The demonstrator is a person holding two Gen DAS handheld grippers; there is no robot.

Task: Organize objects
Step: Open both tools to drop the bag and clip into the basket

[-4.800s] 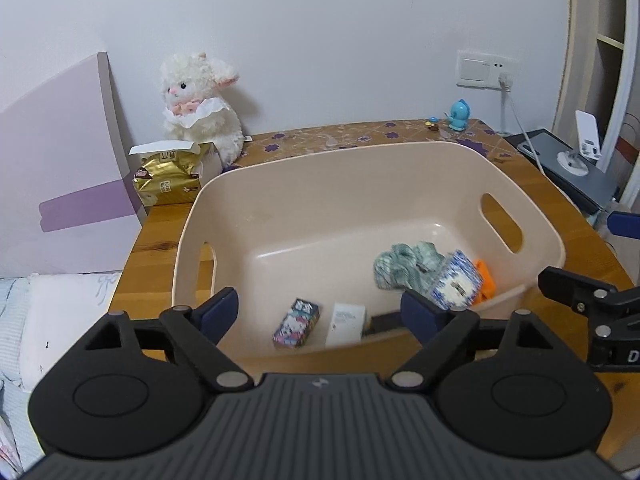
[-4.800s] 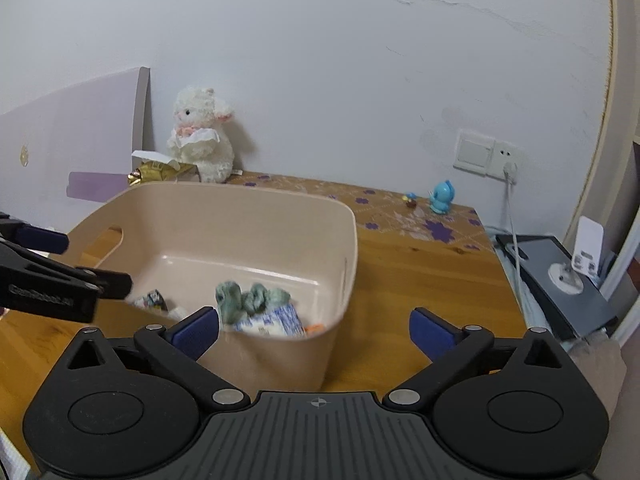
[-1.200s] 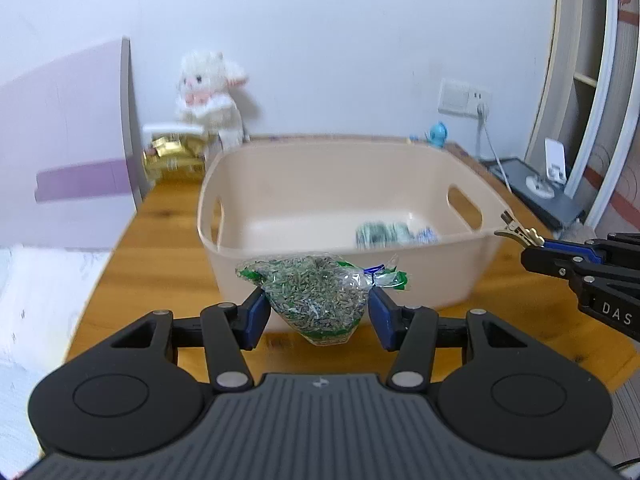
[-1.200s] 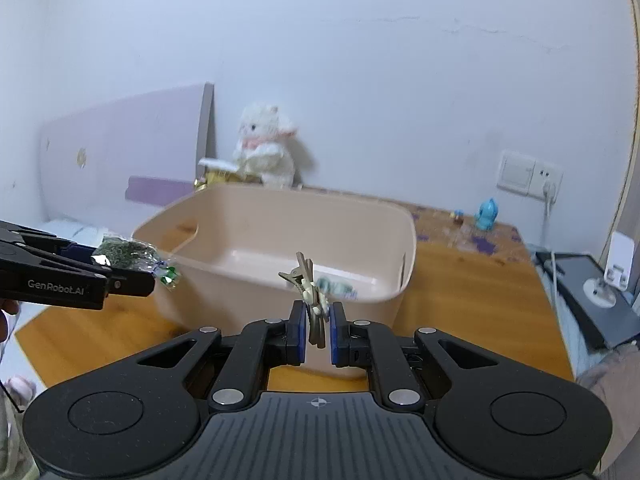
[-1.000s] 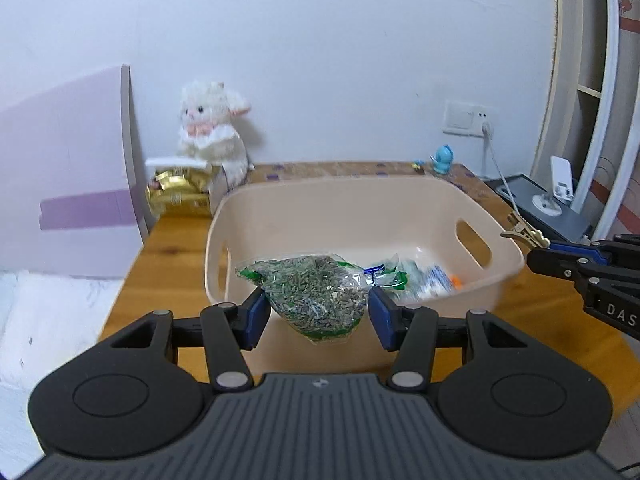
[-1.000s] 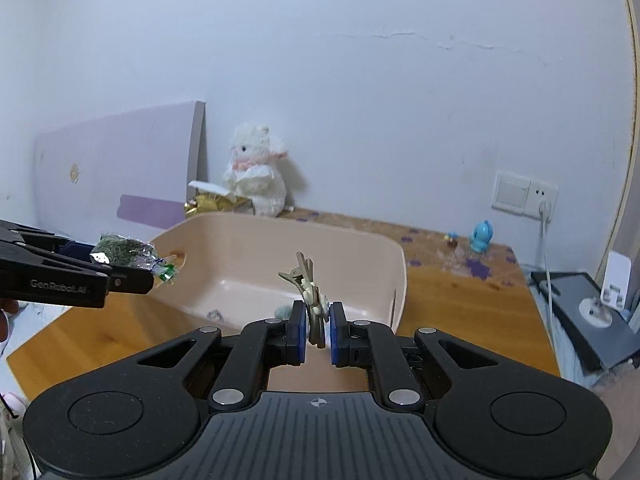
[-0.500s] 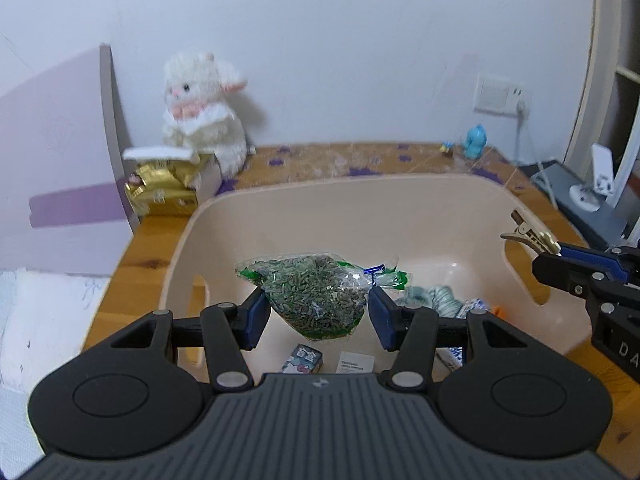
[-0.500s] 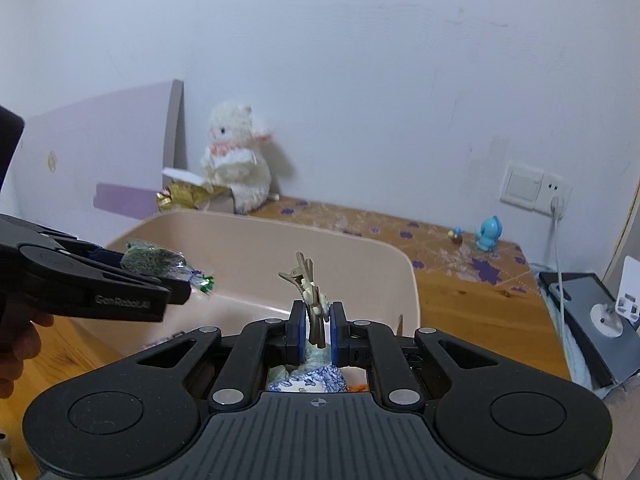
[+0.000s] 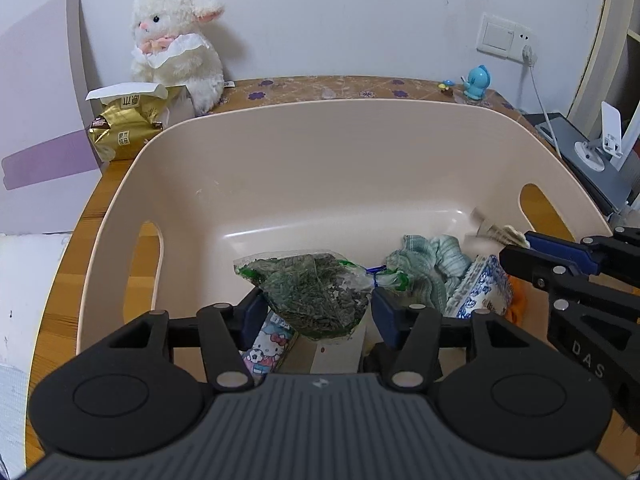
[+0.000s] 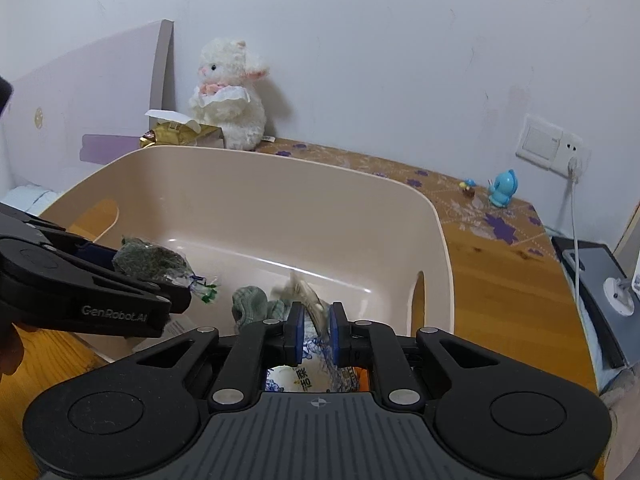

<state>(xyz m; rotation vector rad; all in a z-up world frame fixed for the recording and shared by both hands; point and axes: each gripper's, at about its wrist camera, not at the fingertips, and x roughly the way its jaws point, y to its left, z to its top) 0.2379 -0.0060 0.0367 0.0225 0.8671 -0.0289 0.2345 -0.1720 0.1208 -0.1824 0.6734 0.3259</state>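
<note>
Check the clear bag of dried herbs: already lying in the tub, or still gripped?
Still gripped. The left gripper pinches the herb bag between both pads, hanging above the items on the floor of the beige tub.

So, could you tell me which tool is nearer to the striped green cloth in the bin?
Right. The right tool hangs just beside and above the striped green cloth, on its right side; the left tool, holding the herb bag, is further left.

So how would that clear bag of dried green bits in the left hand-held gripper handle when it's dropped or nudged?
The bag of dried herbs probably feels light: loose flakes in thin film. It looks floppy, bulging and sagging between the left hand-held gripper pads. Released over the beige bin, it would likely slump rather than roll.
</note>
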